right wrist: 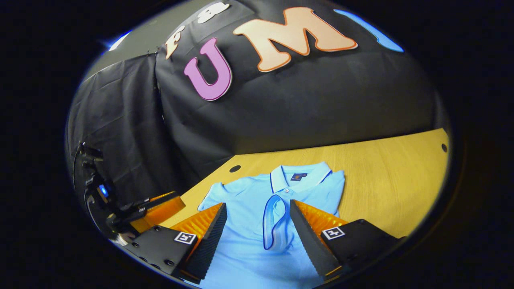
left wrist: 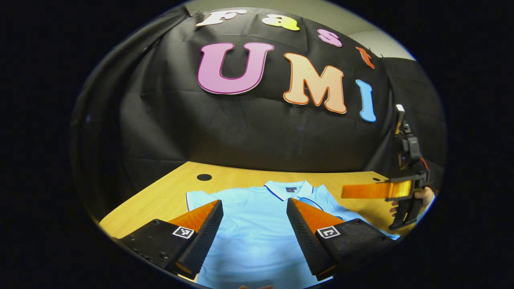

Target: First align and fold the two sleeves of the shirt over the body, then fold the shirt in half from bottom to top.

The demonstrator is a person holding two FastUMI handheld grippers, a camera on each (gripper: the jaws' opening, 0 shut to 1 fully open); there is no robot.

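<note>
A light blue polo shirt [left wrist: 257, 233] lies face up on the wooden table [left wrist: 168, 192], collar [left wrist: 289, 188] toward the wall. In the right gripper view, one sleeve [right wrist: 275, 220] with dark trim lies folded over the shirt's [right wrist: 245, 241] chest, while the other sleeve [right wrist: 215, 192] is spread out flat. My left gripper [left wrist: 254, 202] hovers open above the body of the shirt, holding nothing. My right gripper [right wrist: 258, 204] is open too, above the folded sleeve. A hand [left wrist: 423, 196] holds the right gripper [left wrist: 373, 190] at the shirt's right side. The left gripper [right wrist: 164, 204] shows at the left.
The table has a round cable hole [left wrist: 204, 177] behind the shirt's left shoulder and another hole [right wrist: 443, 147] at the far right corner. Bare wood [right wrist: 393, 180] stretches right of the shirt. Black cloth walls close in the back and both sides.
</note>
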